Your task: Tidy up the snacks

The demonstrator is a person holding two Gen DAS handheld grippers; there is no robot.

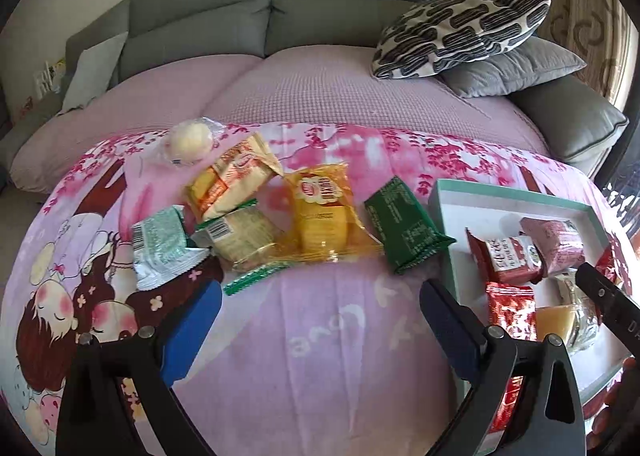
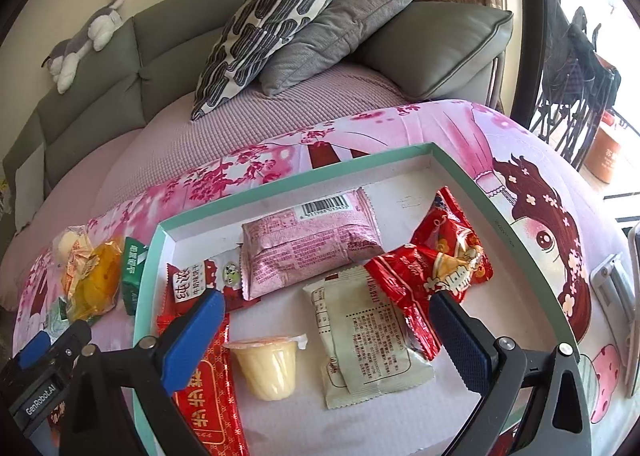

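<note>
While both claws, left gripper (image 1: 320, 320) and right gripper (image 2: 326, 330), gape empty, pinch the light, crinkly green packet (image 1: 406, 226) at one o'clock mid-body.

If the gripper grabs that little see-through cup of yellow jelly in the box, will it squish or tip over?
The small clear plastic cup of yellow jelly is probably thin-walled, so a hard squeeze may dent it. It narrows toward its base and stands upright, so a sideways push could tip it. Its smooth plastic looks slippery, and the peel-off foil lid seems easy to puncture.
</note>
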